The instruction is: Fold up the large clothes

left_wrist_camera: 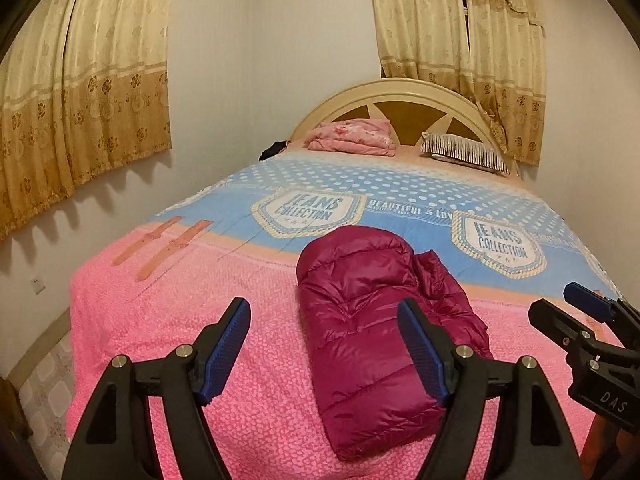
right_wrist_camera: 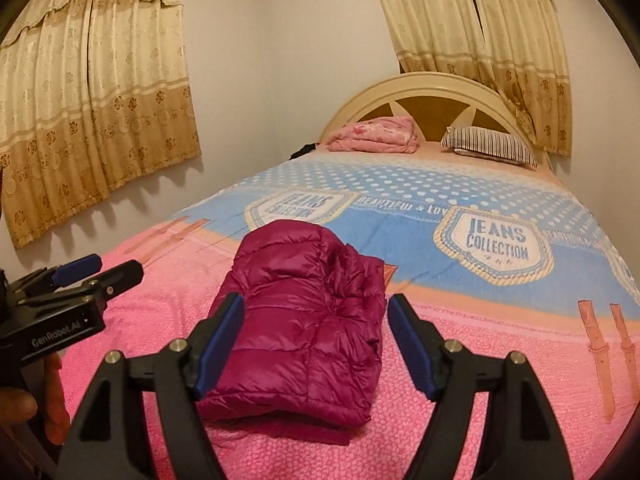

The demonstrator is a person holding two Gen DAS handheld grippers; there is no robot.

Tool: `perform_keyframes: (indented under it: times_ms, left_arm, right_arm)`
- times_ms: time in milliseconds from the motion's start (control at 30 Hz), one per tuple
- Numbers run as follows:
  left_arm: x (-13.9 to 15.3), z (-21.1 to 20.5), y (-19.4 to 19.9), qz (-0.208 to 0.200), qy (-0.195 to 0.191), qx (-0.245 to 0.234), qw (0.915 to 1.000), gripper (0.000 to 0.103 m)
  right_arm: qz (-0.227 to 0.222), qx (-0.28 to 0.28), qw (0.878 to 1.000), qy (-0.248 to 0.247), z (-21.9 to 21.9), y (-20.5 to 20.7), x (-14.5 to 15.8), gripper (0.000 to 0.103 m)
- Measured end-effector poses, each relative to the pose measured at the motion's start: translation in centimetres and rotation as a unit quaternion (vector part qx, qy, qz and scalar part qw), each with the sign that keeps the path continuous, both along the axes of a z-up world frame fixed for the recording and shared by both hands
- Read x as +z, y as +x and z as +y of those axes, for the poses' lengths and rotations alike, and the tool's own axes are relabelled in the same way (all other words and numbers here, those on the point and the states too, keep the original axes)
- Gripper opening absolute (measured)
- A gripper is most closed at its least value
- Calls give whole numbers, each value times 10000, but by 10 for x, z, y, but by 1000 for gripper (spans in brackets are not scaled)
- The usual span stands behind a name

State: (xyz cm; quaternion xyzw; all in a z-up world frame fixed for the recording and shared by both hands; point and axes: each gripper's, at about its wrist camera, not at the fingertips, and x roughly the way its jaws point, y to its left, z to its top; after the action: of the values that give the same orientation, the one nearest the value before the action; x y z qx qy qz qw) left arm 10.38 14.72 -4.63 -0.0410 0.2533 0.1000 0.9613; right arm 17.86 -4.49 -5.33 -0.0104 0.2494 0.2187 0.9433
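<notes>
Jacket: magenta puffer jacket point(left_wrist_camera: 372, 336), folded into a compact bundle, lying on the pink near half of the bed point(left_wrist_camera: 160, 320), well short of the blue "Jeans Collection" band of the cover.

Long axis: the bundle runs lengthwise from the foot of the bed toward the headboard point(left_wrist_camera: 400, 92), roughly in line with the way both of my grippers point.

Left gripper: the left gripper point(left_wrist_camera: 324, 344) is released, blue pads spread wide, nothing between them. From its own camera the jacket sits ahead and to the right, partly behind the right-hand finger, so this one is off to the jacket's left side.

Right gripper: the right gripper point(right_wrist_camera: 314, 340) is also released and grasping nothing. Its jaws frame the bundle in its own view, yet the pads stand clear of the fabric and above it.

Nearer hand: I judge the right one better lined up, since the jacket lies almost straight ahead of it; the left needs a shift to its right to reach.

Progress: I read the fold as finished or nearly so, with a darker layer bulging out along the bundle's right edge.

Next move: any tidying would come from the right side, along that loose edge.

Background: pink folded bedding point(left_wrist_camera: 352, 136) and a striped pillow point(left_wrist_camera: 464, 152) at the headboard, well apart from the jacket; patterned curtains point(left_wrist_camera: 80, 100) drawn.
</notes>
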Motion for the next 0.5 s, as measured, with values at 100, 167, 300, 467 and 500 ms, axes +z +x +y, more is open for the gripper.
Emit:
perform_keyframes:
  times_ms: [100,167,300,467,500]
  left_arm:
    - [0,0,-1,3,-32,-28,10000,77]
    - [0,-1,-1,-5,-24,-21,10000,77]
    - [0,1,-2,5,-51,-2,10000,77]
    - [-1,3,-1,24,-69,8,10000,77]
    - [-1,4,-1,29,-66,11,10000,77]
  right_arm:
    - [-23,7,10000,8,1,-2,1,77]
    - [-39,8,10000,17,1,-4,2,77]
    - [-75,37,10000,4,1,-7,4,77]
    - [-58,45,10000,16,2,-8,3,77]
    - [-58,42,10000,22,2,-8,3,77]
